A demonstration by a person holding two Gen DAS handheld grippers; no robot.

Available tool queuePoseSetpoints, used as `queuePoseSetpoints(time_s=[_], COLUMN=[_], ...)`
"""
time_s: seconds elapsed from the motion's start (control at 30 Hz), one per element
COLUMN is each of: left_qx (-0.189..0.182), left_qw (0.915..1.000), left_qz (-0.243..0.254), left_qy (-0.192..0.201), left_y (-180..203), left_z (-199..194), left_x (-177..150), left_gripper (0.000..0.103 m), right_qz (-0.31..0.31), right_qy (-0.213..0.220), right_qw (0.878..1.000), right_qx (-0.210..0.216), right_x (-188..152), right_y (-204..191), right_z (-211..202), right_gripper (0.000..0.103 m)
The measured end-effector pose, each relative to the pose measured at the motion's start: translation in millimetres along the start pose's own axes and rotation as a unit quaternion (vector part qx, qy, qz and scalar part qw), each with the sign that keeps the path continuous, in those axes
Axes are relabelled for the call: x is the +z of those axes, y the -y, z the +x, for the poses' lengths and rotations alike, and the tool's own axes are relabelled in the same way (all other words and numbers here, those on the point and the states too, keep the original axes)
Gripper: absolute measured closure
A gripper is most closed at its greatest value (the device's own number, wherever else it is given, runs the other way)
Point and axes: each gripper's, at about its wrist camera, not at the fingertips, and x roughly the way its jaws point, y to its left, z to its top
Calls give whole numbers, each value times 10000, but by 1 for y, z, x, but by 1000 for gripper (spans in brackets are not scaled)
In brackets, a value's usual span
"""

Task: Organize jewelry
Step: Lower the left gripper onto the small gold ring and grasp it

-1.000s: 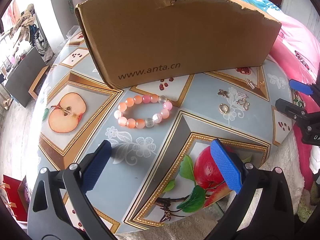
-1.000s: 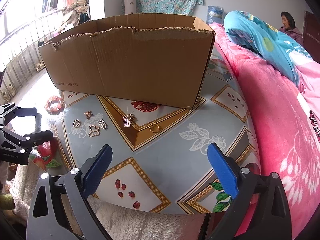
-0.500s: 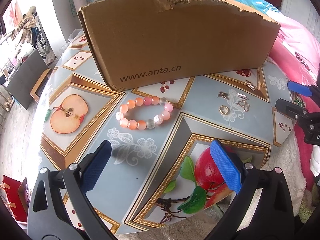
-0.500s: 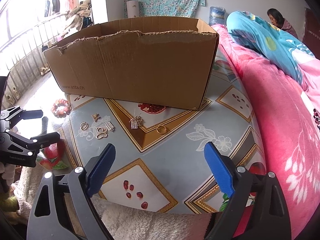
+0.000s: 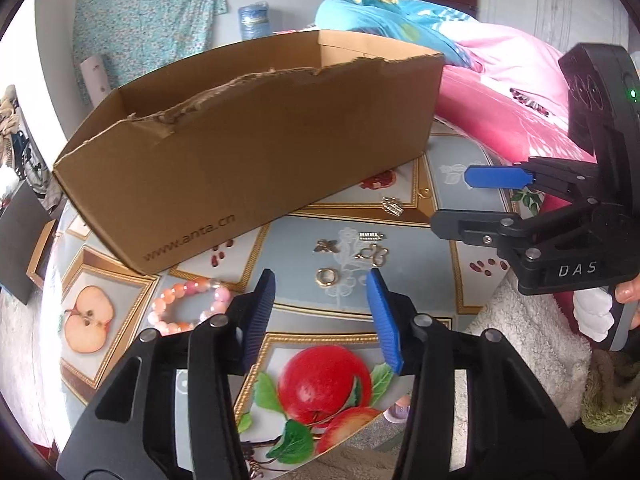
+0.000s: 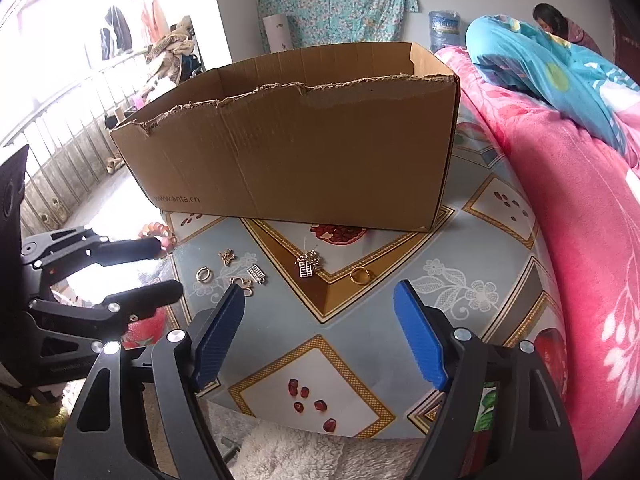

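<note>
Grippers first: the left gripper (image 5: 322,308) tilts down toward the table (image 5: 400,300), its blue pads partly drawn in and closing, with nothing pinched between them; a gold ring (image 5: 327,277) lies on the cloth just past its tips. The right gripper (image 6: 320,332) also slants down over the table, its jaws still wide but closing on empty air. A bit of the person's hand (image 5: 628,300) shows at the handle of that right gripper (only fingertips, at the picture's edge).

The jewelry lies loose on the patterned tablecloth in front of a cardboard box (image 6: 296,160). A bead bracelet (image 5: 188,304) of pink and orange beads lies flat as a loop, partly behind the left gripper's left finger. Near the ring sit a small butterfly charm (image 5: 326,245), a short bar-shaped piece (image 5: 370,235) with its long axis running left to right, and a curly gold piece (image 5: 374,255). Farther right are a silver comb-like pendant (image 6: 307,266) and a thin gold hoop (image 6: 360,276), both close to the box's front wall.

The box lies lengthwise across the table, its top edge torn and open upward. Its front reads "www.anta.cn"; the right gripper's body reads "DAS".
</note>
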Motion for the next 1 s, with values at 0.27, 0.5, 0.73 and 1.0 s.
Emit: queuePoseSetpoints(time_s=[0.27, 0.5, 0.73, 1.0], left_qx=[11, -211, -401, -395], left_qw=[9990, 9989, 9984, 9987], left_qz=[371, 141, -115, -198], left_qy=[-254, -400, -378, -252], left_y=[7, -2, -7, -13], left_z=[21, 32, 33, 23], left_x=[2, 9, 9, 8], left_gripper=[83, 93, 93, 94], right_qz=[15, 68, 155, 96], right_qy=[-49, -47, -73, -34], right_qw=[9998, 9996, 9995, 9995], right_qx=[208, 266, 277, 289], right_x=[-3, -2, -1, 1], right_y=[-3, 0, 2, -1], right_z=[7, 11, 15, 14], right_gripper=[34, 35, 36, 36])
